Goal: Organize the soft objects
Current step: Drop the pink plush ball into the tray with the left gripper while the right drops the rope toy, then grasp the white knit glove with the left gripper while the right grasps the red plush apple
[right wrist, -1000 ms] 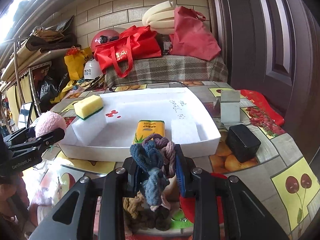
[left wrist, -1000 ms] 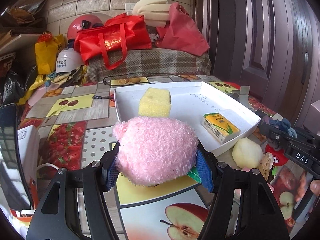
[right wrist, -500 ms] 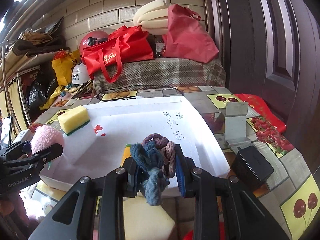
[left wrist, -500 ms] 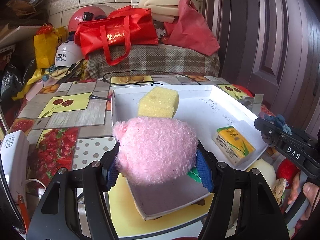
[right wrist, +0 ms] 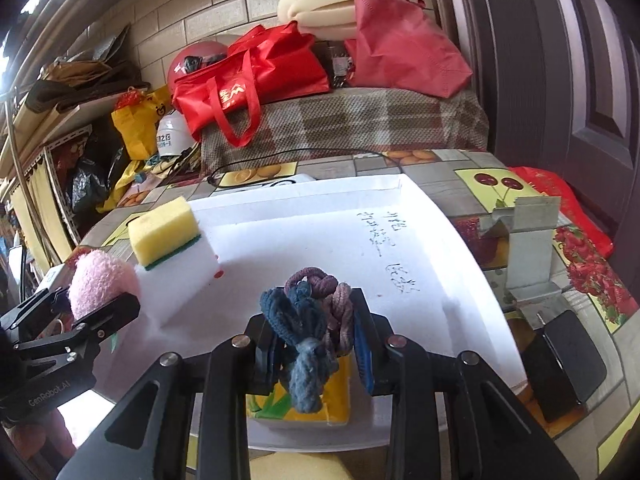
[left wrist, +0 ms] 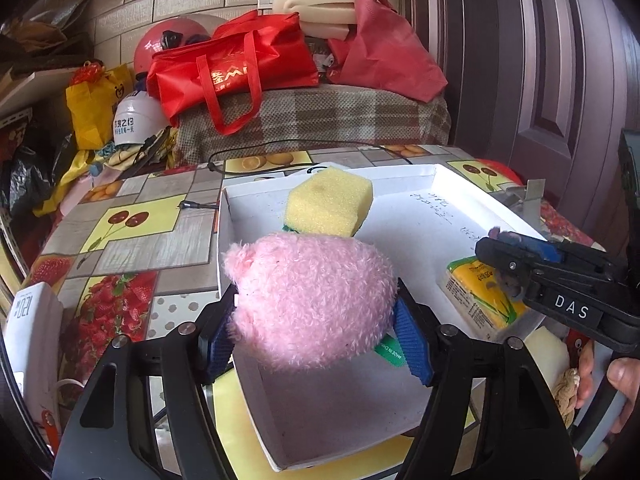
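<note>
A pink plush toy [left wrist: 312, 300] hangs between the blue pads of my left gripper [left wrist: 316, 340], over the near left corner of the white tray [left wrist: 400, 184]. The jaws are opening, but both pads still touch the plush. My right gripper [right wrist: 316, 332] holds a knotted blue and purple rope toy [right wrist: 308, 320] above a yellow packet [right wrist: 340, 396] lying in the tray. Its jaws are opening too, with the rope still between the pads. A yellow sponge [left wrist: 328, 208] sits at the tray's far left. From the left wrist, the right gripper [left wrist: 496, 252] reaches in over the packet [left wrist: 480, 296].
A black box [right wrist: 560, 364] and a metal bracket [right wrist: 528, 248] stand right of the tray. A cable [left wrist: 200, 204] runs along its far left side and a white device [left wrist: 32, 340] lies left. Red bags [left wrist: 232, 68] pile up behind. A person's hand [left wrist: 624, 376] grips the right tool.
Both grippers have moved forward from the table's front edge to over the tray. The right gripper's pads stand slightly wider around the rope. The plush and rope ride along.
</note>
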`<state>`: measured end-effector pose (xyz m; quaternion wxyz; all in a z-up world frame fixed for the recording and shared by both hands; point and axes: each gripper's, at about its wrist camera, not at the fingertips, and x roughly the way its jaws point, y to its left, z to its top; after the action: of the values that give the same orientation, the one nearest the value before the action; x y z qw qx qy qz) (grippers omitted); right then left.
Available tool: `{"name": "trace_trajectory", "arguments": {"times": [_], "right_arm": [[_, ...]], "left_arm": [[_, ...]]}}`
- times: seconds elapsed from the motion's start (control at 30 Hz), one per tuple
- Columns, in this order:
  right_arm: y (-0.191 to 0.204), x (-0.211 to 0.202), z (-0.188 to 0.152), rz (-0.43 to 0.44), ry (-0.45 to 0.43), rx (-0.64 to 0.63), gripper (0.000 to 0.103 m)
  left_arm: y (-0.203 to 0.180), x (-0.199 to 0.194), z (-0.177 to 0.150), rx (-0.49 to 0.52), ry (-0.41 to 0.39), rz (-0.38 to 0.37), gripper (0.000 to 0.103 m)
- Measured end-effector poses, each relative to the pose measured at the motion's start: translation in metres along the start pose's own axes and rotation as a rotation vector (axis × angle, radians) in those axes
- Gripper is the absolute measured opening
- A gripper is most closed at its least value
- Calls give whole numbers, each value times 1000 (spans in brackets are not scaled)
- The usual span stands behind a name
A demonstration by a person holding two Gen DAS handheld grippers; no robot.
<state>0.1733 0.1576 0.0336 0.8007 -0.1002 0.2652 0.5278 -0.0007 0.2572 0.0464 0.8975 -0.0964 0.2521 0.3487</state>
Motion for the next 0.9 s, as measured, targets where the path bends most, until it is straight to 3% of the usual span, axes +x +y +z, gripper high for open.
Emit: {"name": "trace_trajectory", "arguments": {"times": [0.07,0.1,0.17,0.27,0.63,0.9], "right_arm": [[-2,-2,0,-11,-8,10,79],[-4,-5,-1,-18,-23,18,86],[-7,-9,-1,-27,-45,33,87],[-9,-11,-1,-47,-57,52,88],[5,-36,-7,-128,-171,-8,96],[-5,-61,-21,-150,-210,17,96]], "left_arm": [[-1,-1,0,8,-9,14,79],[-1,-2,0,7,-11,21,81],[1,-3,-1,-2,-14,28,83],[6,-5,-1,-23,-25,30,103],[14,-29,-3,-54,-141,29,103],[13,-39,-10,-44,-134,28,103]]}}
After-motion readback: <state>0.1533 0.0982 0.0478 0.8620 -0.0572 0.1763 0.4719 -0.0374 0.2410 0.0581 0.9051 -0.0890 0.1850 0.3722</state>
